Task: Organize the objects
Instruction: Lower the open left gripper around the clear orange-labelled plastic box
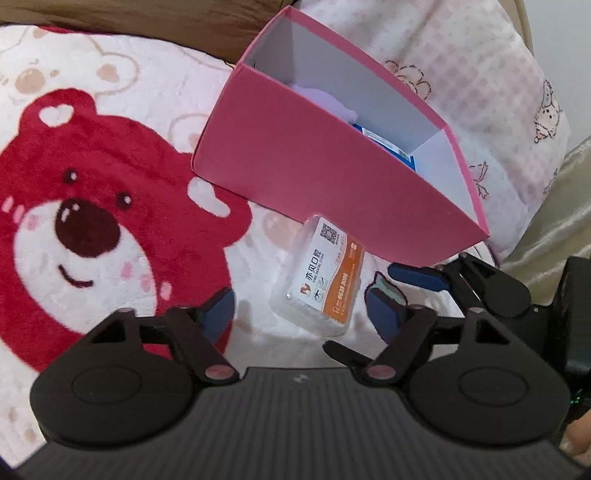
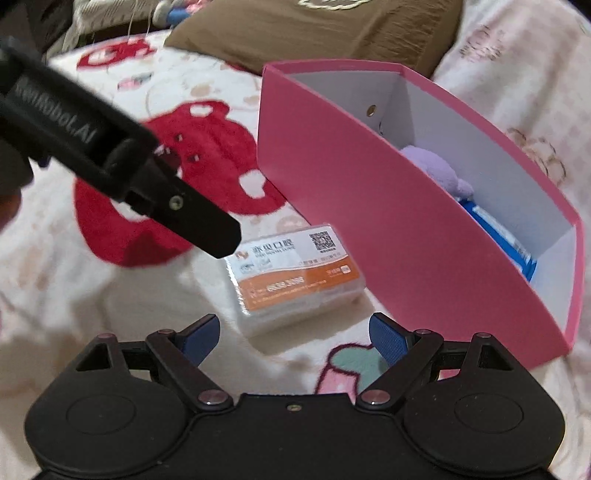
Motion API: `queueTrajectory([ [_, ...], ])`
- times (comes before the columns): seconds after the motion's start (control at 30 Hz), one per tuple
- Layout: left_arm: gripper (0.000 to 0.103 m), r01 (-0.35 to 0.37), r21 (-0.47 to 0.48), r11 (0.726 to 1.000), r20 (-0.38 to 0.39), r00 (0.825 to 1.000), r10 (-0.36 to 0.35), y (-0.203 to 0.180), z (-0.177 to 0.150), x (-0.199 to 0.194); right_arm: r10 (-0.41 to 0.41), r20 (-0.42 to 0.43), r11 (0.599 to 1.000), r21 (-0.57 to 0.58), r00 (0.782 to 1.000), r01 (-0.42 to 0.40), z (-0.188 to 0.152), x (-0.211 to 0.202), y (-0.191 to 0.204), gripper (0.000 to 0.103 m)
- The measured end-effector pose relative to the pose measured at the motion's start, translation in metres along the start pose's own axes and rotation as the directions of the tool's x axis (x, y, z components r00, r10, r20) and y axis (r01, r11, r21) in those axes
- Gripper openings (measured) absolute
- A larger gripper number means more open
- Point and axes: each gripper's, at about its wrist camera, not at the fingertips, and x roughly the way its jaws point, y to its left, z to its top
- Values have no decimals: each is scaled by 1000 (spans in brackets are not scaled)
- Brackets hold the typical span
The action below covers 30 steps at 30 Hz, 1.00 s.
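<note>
A clear plastic card box (image 1: 317,277) with a white and orange label lies on the bear blanket, just in front of the pink box (image 1: 314,166). My left gripper (image 1: 301,314) is open, its blue pads on either side of the card box's near end without pressing it. My right gripper (image 2: 295,338) is open too and hovers just short of the same card box (image 2: 295,280). One of its blue fingers (image 1: 417,277) shows at the right of the left wrist view. The pink box (image 2: 369,221) holds a purple plush (image 2: 439,166) and a blue packet (image 2: 498,236).
A white fleece blanket with a large red bear (image 1: 92,221) covers the bed. A brown pillow (image 2: 332,33) lies behind the pink box, and pink checked bedding (image 1: 461,74) is to its right. A black finger of the left gripper (image 2: 207,225) reaches in over the card box's far left corner.
</note>
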Motion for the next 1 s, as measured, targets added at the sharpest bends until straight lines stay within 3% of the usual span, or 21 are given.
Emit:
queueTrajectory([
  [0.03, 64, 0, -15, 1000, 18, 1000, 0, 3, -1, 0, -6, -6, 1000, -15, 1000, 6, 0, 3, 0, 91],
  [0.27, 55, 51, -25, 998, 4, 999, -51, 10, -4, 9, -9, -12, 999, -39, 1000, 9, 0, 16, -3, 91],
  [0.5, 50, 64, -46, 997, -30, 997, -65, 16, -10, 16, -4, 0, 998, -65, 1000, 4, 2, 30, -6, 101],
  [0.67, 49, 82, -74, 994, -45, 995, -86, 21, -13, 21, 6, 27, 995, -100, 1000, -3, 4, 34, -5, 102],
  [0.8, 38, 84, -74, 994, -36, 996, -87, 23, -12, 21, 27, 37, 994, -109, 999, -23, 6, 37, -5, 102],
  [1.0, 37, 87, -87, 992, -31, 995, -90, 27, -12, 24, 41, 51, 996, -87, 998, -37, 2, 37, -6, 102],
])
